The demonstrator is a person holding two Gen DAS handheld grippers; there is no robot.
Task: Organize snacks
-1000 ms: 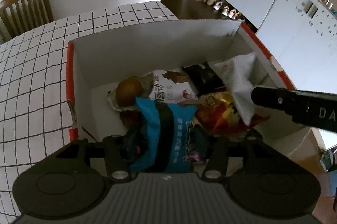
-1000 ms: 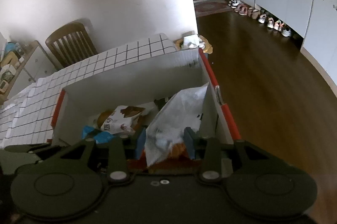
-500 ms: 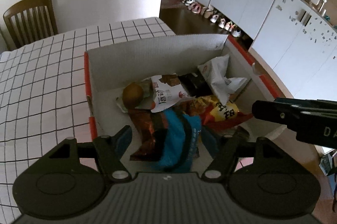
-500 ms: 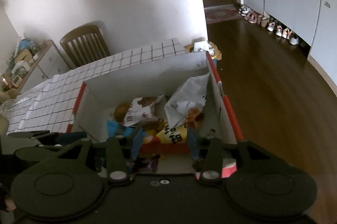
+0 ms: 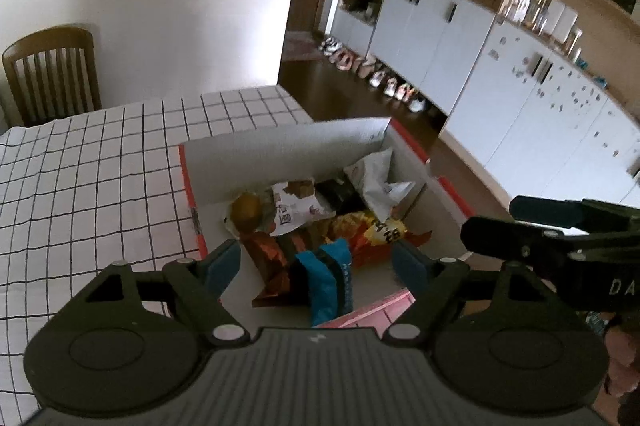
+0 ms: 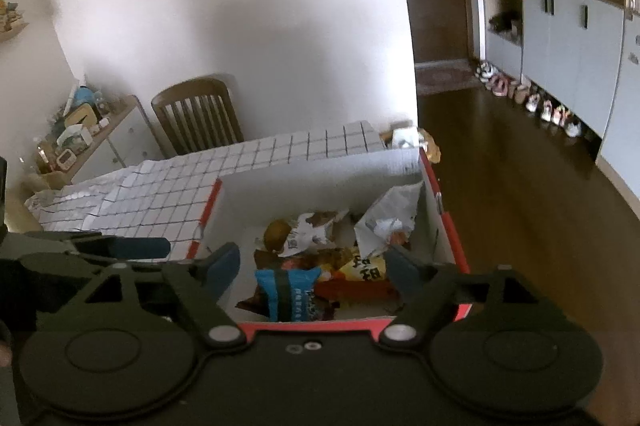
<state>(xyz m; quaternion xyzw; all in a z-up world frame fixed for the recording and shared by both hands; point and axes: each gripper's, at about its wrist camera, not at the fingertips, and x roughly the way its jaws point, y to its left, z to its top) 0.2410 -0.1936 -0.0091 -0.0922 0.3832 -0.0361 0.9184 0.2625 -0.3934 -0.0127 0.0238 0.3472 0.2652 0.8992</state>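
Two tools opening, left tool (image 5: 316,264) and right tool (image 6: 312,268) empty, above snacks (image 5: 332,276) in box (image 5: 280,145).

Your left wrist view looks steeply down past its own tool (image 5: 316,262) into the open box (image 5: 280,149) from close above, checked surface (image 5: 100,165) on its left. Your right wrist view faces the same box (image 6: 320,169) from its near rim. Both share the box's contents, the chair (image 6: 196,117) and the white cabinets (image 5: 460,37).
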